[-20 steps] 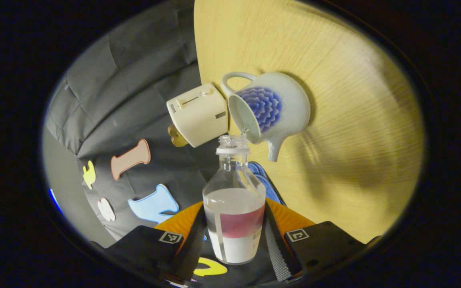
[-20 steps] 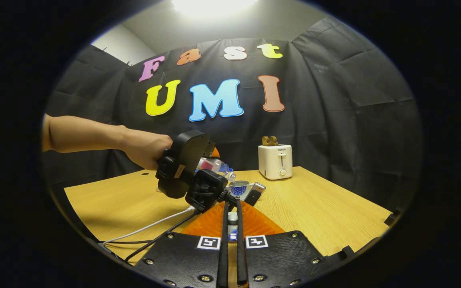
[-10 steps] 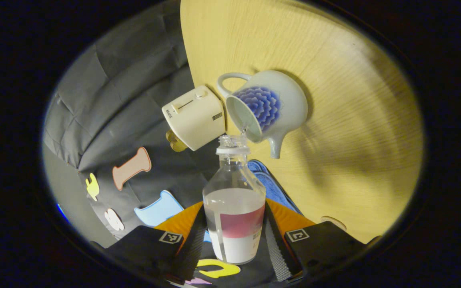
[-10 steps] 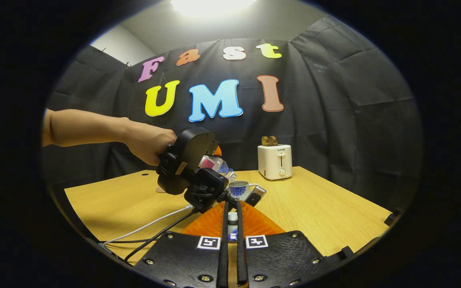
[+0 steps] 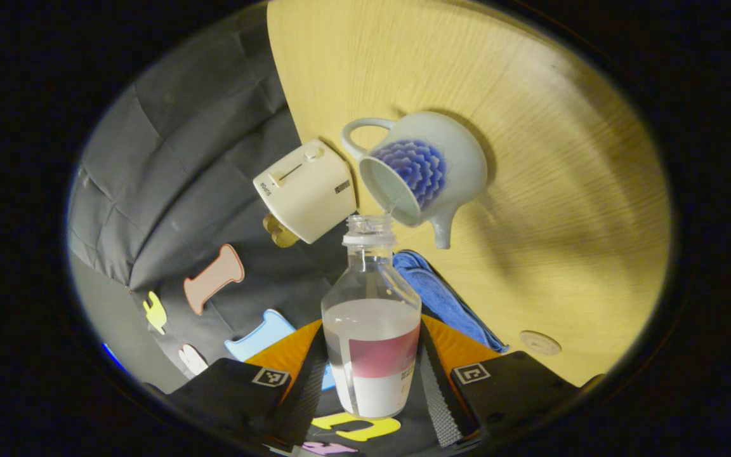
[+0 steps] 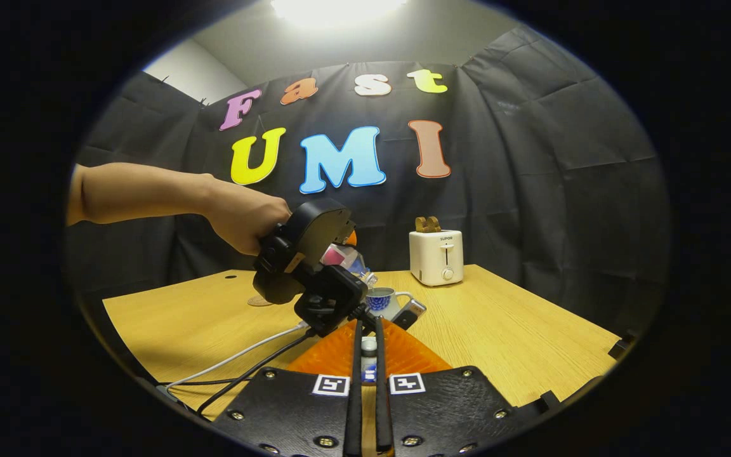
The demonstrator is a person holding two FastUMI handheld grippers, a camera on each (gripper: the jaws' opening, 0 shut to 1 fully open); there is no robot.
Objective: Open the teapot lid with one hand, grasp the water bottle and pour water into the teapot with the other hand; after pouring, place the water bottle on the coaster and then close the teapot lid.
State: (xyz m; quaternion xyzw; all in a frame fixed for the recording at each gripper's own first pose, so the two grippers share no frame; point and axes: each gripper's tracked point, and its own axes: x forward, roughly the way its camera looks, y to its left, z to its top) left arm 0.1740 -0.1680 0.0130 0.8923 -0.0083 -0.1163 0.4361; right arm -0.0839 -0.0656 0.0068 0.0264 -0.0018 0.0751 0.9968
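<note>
Left gripper (image 5: 370,381) clamps water bottle (image 5: 370,343); right gripper (image 6: 365,355) pinches lid (image 6: 368,346).

On the table (image 6: 499,330), the toaster (image 6: 436,256) stands behind the teapot (image 6: 381,299), coaster (image 6: 263,301) off to its left

Black hand-held gripper (image 6: 365,355) body, square tag markers, screws (white and black cables trailing).

A light wooden table (image 6: 499,324) carries everything. The open teapot (image 5: 426,171) stands on it, white with a blue flower pattern. Beyond the teapot, near the table's back edge, stands a cream toaster (image 6: 436,256). A folded blue cloth (image 5: 438,295) lies just beside the teapot's spout. A round coaster (image 5: 540,343) lies farther off, past the cloth.
</note>
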